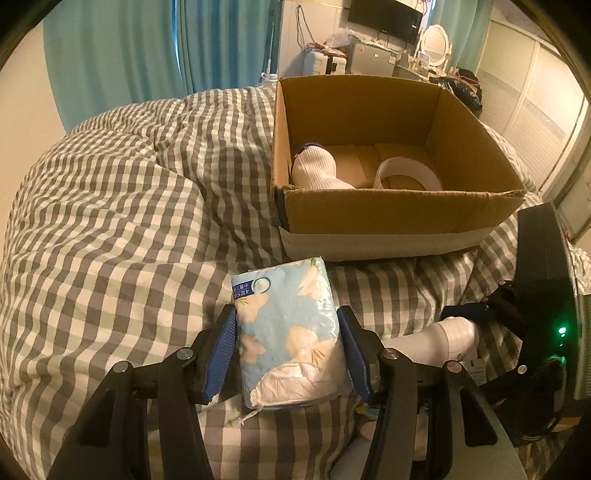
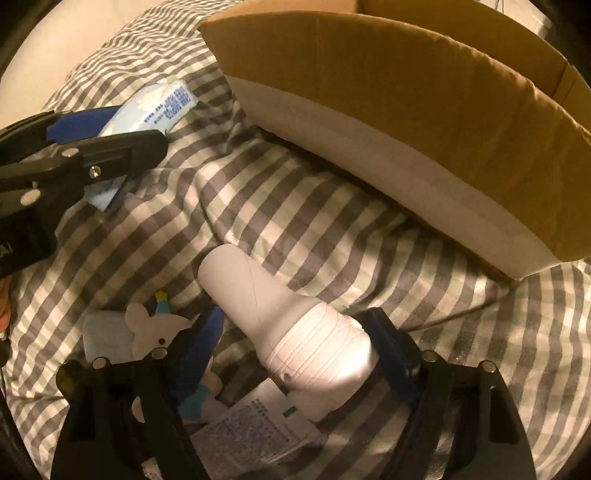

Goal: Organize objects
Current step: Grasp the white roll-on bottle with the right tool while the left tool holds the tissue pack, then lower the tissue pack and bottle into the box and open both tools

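My left gripper (image 1: 287, 317) is shut on a light blue tissue pack (image 1: 290, 332) with a floral print, held just above the checked bedcover. My right gripper (image 2: 295, 332) has its blue pads on both sides of a white bottle (image 2: 291, 332) lying on the cover; the bottle also shows in the left wrist view (image 1: 443, 341). An open cardboard box (image 1: 402, 212) stands ahead on the bed, holding a white sock (image 1: 317, 170) and a white tape ring (image 1: 406, 171). In the right wrist view the box (image 2: 424, 122) is close ahead and the tissue pack (image 2: 162, 105) shows at the left.
A grey and white checked duvet (image 1: 129, 221) covers the bed. A dolphin-shaped card (image 2: 155, 330) and a printed leaflet (image 2: 251, 432) lie under my right gripper. Blue curtains (image 1: 147, 48), a TV (image 1: 386, 16) and a dresser stand behind the bed.
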A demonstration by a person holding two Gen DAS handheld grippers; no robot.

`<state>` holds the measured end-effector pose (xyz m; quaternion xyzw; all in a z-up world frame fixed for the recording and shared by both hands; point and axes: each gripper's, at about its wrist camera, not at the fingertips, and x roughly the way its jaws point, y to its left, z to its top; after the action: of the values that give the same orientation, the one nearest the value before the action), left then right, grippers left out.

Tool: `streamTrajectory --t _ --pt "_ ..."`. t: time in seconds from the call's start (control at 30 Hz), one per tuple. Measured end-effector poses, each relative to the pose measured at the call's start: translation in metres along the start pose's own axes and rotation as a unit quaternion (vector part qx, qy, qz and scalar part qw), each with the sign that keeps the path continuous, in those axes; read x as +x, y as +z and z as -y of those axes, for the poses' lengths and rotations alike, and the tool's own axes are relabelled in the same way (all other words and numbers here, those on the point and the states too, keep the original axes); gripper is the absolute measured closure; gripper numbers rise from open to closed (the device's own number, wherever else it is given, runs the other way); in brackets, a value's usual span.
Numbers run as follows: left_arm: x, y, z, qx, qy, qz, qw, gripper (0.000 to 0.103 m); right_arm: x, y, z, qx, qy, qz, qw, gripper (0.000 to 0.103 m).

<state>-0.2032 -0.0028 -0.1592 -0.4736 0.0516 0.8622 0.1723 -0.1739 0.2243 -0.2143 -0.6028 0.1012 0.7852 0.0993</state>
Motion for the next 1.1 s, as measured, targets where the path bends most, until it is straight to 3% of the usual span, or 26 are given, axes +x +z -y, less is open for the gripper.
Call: streamTrajectory --t 0.13,0.17,0.2,0.27,0.5,0.9,1.1 --pt "-0.002 -0.002 0.003 0.000 -0.006 0.000 1.0000 0.047 0.004 0.000 -0.004 -0.008 -0.012 -0.010 1.000 0.027" --pt "-0.003 -0.002 0.004 0.001 -0.006 0.000 1.0000 0.047 0.004 0.000 -0.005 -0.011 -0.018 -0.012 1.000 0.030" --pt "-0.004 -0.002 0.005 0.001 -0.006 0.000 1.0000 0.047 0.005 -0.001 -0.007 -0.015 -0.023 -0.015 1.000 0.041" --pt "-0.008 -0.003 0.005 0.002 -0.007 0.004 1.0000 0.047 0.001 -0.003 -0.011 -0.022 -0.021 -0.006 1.000 0.047" --pt "-0.020 -0.007 0.004 0.004 0.000 0.012 0.9999 0.047 -0.030 -0.011 -0.028 -0.038 -0.085 0.060 0.994 0.048" --pt "-0.060 -0.007 0.010 0.017 0.004 0.055 0.9984 0.047 -0.101 -0.031 -0.036 -0.021 -0.111 0.149 0.982 0.048" --pt "-0.079 0.003 0.012 0.025 0.007 0.081 0.9963 0.047 -0.141 -0.012 -0.037 -0.014 -0.124 0.197 0.973 0.048"
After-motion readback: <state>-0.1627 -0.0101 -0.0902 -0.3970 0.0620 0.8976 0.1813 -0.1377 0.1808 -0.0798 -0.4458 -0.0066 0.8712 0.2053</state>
